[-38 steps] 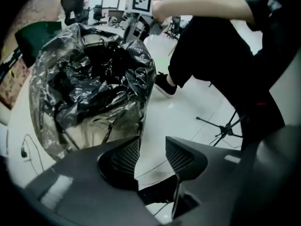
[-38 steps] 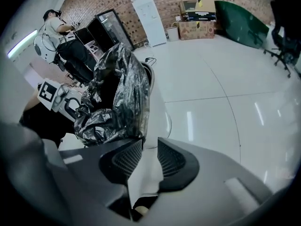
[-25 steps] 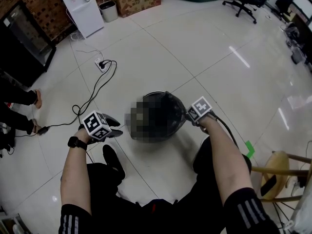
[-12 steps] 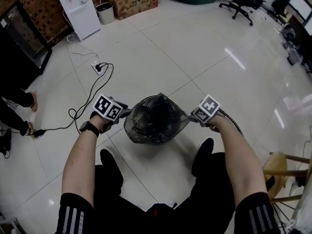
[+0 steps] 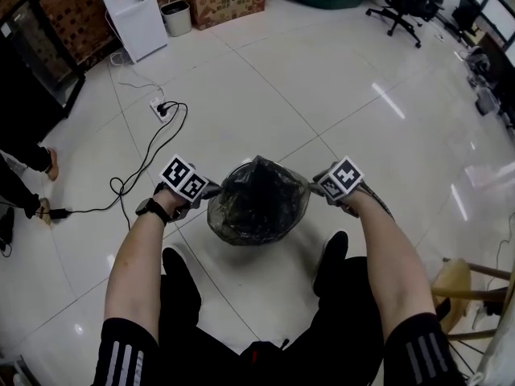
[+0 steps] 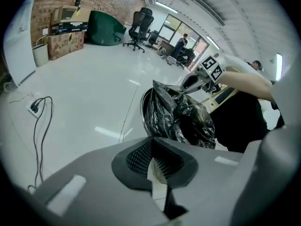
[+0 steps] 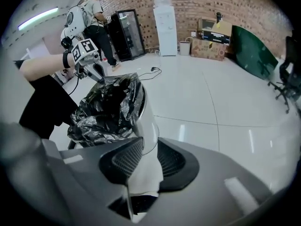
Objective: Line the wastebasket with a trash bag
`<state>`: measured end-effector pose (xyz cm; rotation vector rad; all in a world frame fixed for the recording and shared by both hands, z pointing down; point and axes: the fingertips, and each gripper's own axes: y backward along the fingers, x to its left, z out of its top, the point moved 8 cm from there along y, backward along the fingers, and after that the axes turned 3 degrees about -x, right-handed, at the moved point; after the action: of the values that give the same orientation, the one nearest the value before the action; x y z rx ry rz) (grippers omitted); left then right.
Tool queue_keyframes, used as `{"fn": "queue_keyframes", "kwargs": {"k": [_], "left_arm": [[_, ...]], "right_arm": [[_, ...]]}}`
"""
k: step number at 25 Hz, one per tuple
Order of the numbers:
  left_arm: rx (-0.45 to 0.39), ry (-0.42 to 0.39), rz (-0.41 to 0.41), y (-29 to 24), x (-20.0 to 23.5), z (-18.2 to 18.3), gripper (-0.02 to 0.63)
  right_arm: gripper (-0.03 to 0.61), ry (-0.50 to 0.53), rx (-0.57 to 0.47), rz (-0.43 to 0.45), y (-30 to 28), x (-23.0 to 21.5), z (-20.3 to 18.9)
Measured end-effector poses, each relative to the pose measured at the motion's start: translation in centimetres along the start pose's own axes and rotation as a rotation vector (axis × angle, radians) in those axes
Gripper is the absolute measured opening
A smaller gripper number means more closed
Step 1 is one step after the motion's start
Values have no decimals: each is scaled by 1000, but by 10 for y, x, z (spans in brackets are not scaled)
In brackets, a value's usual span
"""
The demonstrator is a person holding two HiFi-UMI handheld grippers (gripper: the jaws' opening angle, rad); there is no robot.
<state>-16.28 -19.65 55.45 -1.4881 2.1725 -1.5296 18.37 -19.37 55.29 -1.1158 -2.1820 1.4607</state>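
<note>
Right tool [image 7: 146,163] grips wastebasket [image 7: 149,121] rim; wide tiled floor [image 5: 265,95] surrounds it.

the left forearm [image 5: 137,256] and right forearm [image 5: 378,244] are bare and reach forward and down, hands about level with each other. the left gripper [image 5: 211,190] points steeply down and inward toward the right. its jaws have just closed and the pads meet, with nothing showing between them in the left gripper view. a dark watch [image 5: 149,209] sits on the left wrist. the right gripper [image 5: 315,187] points steeply down and inward toward the left, its jaws partly apart and clamped on the white wall of the wastebasket [image 7: 148,121]. each gripper's marker cube faces up. black sleeves with pale stripes cover the upper arms.
</note>
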Motion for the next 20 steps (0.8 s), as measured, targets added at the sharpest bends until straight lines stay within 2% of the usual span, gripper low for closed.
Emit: {"fn": "queue_keyframes", "kwargs": {"k": [3,7,9,14,20], "left_arm": [[-21,4,29,4,7,0,0],[-166,41,132,16,23,17,0],[-202,51,179,16,29,21,0],[-178,83,236,1,44,14,0],[-32,245,310,-21,72,-29,0]], "right_arm": [[108,5,-12,-10,-9,1,11],[61,-20,-38,-79,-7,-10,20],[58,-30,-33,-103,-10,-14,18],[61,-48,-50,-79,-16,-15,23],[63,-147,4,-128,-27,-28,9]]}}
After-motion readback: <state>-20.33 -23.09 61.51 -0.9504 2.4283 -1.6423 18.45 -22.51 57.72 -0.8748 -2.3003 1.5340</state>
